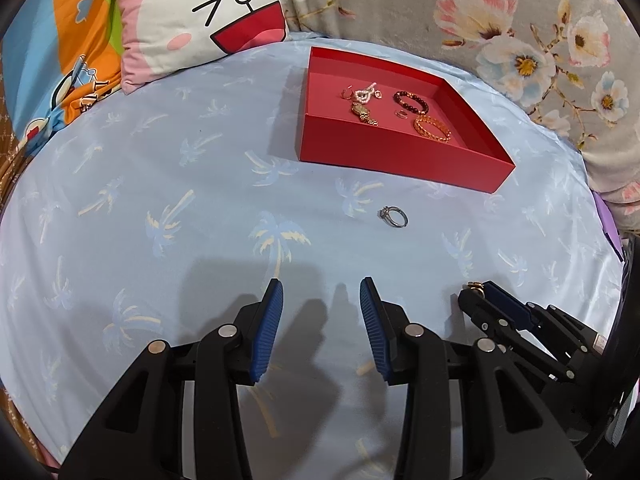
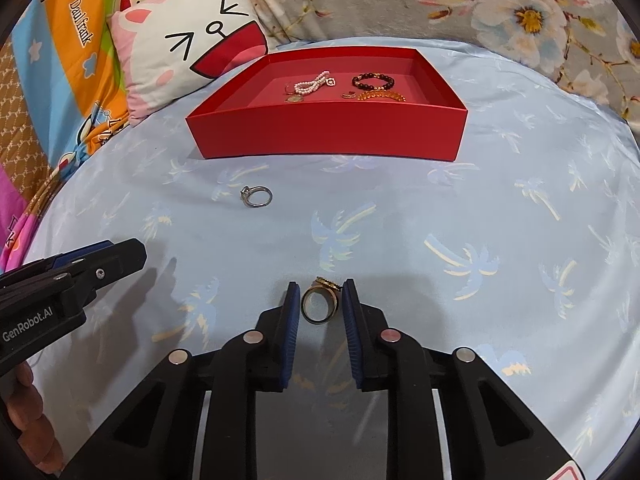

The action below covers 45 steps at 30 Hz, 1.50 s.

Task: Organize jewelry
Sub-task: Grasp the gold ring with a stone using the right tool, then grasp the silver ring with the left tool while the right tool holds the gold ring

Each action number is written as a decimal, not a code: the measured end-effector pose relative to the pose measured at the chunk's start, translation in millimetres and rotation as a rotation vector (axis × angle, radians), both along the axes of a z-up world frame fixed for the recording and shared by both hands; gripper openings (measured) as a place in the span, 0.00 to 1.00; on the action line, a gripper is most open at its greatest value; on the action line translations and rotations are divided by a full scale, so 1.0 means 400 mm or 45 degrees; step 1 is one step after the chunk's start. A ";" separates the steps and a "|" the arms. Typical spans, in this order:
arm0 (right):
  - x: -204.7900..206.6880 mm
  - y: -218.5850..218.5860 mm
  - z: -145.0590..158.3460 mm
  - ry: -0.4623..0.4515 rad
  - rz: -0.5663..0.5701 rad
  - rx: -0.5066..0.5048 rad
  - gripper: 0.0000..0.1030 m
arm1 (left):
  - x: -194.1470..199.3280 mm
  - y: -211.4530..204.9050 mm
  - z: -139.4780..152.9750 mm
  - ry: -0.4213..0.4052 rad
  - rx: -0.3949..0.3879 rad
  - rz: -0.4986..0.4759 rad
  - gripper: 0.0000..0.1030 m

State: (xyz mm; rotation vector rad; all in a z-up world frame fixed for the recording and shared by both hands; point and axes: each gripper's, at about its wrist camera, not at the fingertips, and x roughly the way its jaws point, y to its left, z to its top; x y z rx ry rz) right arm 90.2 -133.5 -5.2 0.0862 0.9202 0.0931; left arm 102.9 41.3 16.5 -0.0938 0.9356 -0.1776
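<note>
A red tray point(image 1: 400, 158) point(image 2: 328, 136) sits on the blue palm-print sheet and holds several pieces: a pearl piece point(image 2: 312, 83), a dark bead bracelet point(image 2: 373, 80), a gold bracelet point(image 1: 432, 129) and small rings. A silver ring point(image 1: 394, 216) point(image 2: 257, 196) lies on the sheet in front of the tray. My right gripper point(image 2: 320, 304) is shut on a gold ring point(image 2: 320, 305), held between its blue pads low over the sheet; it also shows in the left wrist view point(image 1: 476, 290). My left gripper point(image 1: 321, 300) is open and empty, short of the silver ring.
A pink-and-white cartoon pillow point(image 1: 200, 12) leans behind the tray at the left. A floral blanket point(image 1: 520, 32) runs along the back and right. A colourful cartoon quilt point(image 2: 60, 80) lies at the left edge.
</note>
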 end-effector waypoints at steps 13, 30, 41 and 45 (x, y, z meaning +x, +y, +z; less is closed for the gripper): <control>-0.008 -0.018 0.000 -0.011 -0.008 0.035 0.13 | -0.002 -0.005 -0.007 0.007 0.006 -0.003 0.37; -0.049 -0.090 0.025 -0.039 -0.079 0.116 0.04 | 0.047 -0.061 0.003 0.004 -0.013 -0.040 0.37; -0.065 -0.151 0.047 -0.058 -0.116 0.155 0.04 | 0.140 -0.164 -0.031 0.027 -0.006 -0.052 0.37; -0.064 -0.163 0.046 -0.059 -0.122 0.166 0.04 | 0.171 -0.191 -0.051 0.022 0.051 -0.043 0.37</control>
